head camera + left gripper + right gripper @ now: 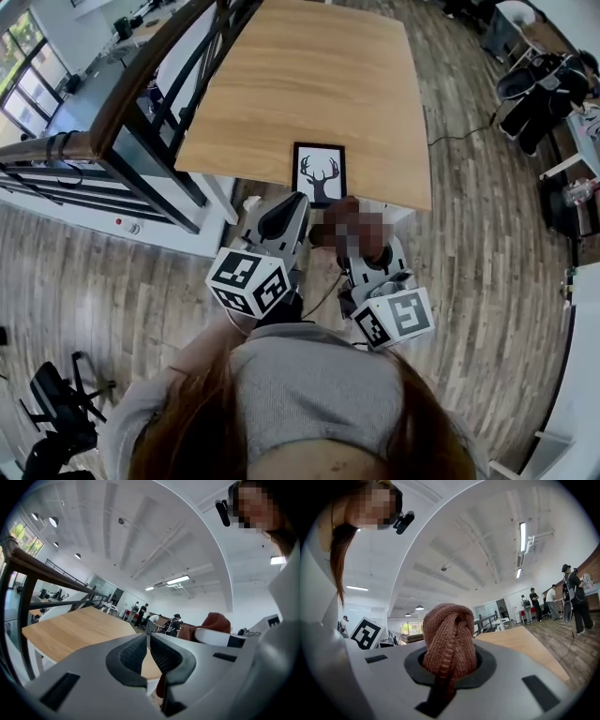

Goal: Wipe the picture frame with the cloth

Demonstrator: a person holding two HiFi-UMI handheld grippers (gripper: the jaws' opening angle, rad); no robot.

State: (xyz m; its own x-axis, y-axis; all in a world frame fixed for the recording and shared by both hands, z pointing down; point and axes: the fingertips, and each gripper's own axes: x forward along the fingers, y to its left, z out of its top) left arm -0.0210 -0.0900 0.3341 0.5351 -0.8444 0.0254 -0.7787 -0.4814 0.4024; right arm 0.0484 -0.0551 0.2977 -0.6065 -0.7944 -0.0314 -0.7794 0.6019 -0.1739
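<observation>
1. Between the jaws of the right gripper (pixel 450 670) sits a bunched, rust-brown knitted cloth (pixel 451 634). It is pinched tight, and its fold bulges out past the pads.
2. Alongside, the left gripper (pixel 147 654) has its dark ribbed pads pressed together on nothing.
3. Both grippers hang just off the near edge of the light wooden table (pixel 300 84), pointing level towards it.
4. On the table, at that same near edge, the black rectangular picture frame with a stag-head print (pixel 319 174) lies flat. The cloth appears not yet to touch it.
5. The step in hand looks like the approach, with wiping not begun. The next move calls for carrying the cloth over the table edge and down onto the frame. The empty left gripper could steady the frame, which may slide.
</observation>
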